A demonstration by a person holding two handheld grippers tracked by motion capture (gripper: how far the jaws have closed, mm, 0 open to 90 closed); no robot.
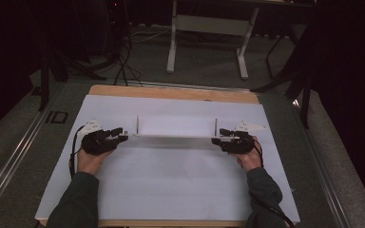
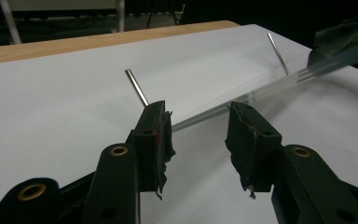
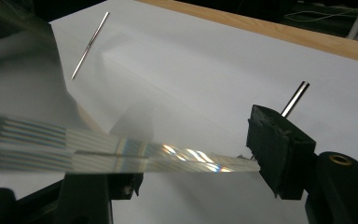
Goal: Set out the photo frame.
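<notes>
Left tongs (image 2: 198,135) spread wide, clear strip (image 2: 261,88) between them untouched, right tongs (image 3: 196,163) clamping strip's other end.

Dark room, grey carpet floor (image 1: 204,66), white desk frame (image 1: 209,28) behind, cables (image 1: 123,61)

Glossy clear plastic strip (image 3: 121,156), shiny metal rods (image 2: 136,87), matt white paper sheet (image 1: 171,185)

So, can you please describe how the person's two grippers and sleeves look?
Both the left gripper and the right gripper are black, each with a pale three-cornered plate on top and a black cable trailing back along the arm. In the left gripper view, the fingers carry worn, torn black pads and brass-coloured rivets. The sleeves are dark green.
</notes>
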